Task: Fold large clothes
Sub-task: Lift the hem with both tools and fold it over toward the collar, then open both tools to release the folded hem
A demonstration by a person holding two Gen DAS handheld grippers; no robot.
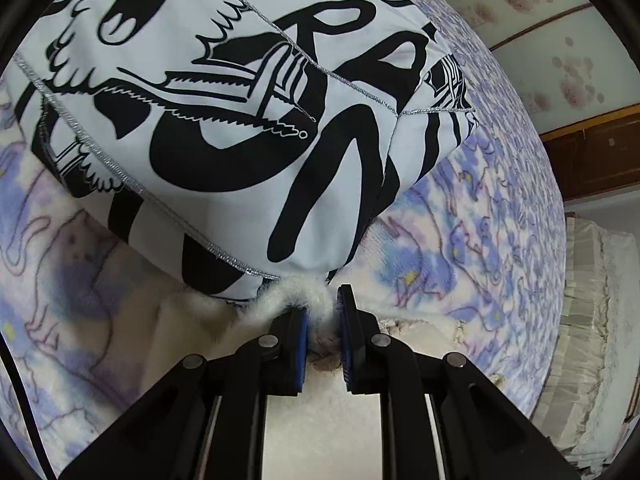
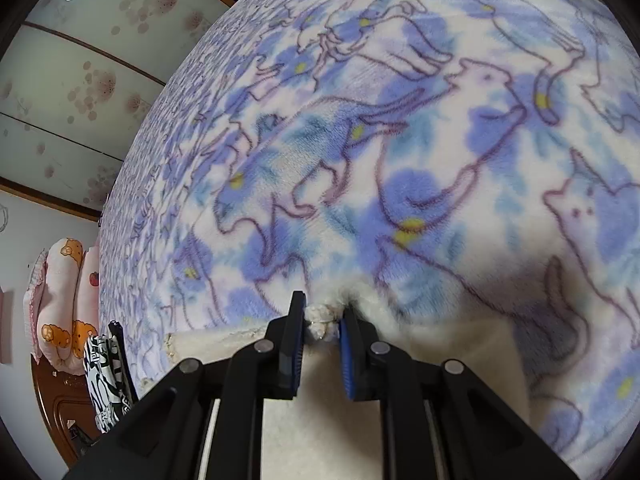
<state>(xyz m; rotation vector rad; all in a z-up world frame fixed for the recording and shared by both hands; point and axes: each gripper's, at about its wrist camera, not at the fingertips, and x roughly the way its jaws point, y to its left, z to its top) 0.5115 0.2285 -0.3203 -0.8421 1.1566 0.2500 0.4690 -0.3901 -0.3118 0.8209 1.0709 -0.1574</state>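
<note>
A large fleece garment (image 2: 380,140) with a blue flower and cat print and a white fuzzy lining fills the right wrist view. It also spreads over the bed in the left wrist view (image 1: 460,240). My left gripper (image 1: 322,316) is shut on a white fuzzy edge of the fleece. My right gripper (image 2: 322,324) is shut on a bunched white edge of the same fleece. A black-and-white printed quilted piece (image 1: 240,120) lies on the fleece just beyond the left gripper.
A wall with pink blossom panels (image 1: 560,60) and dark wooden trim (image 1: 592,160) stands at the right. Pink pillows with bear prints (image 2: 64,300) and a dark wooden headboard (image 2: 60,420) are at the far left in the right wrist view. A cream bed skirt (image 1: 588,320) hangs at the bed's edge.
</note>
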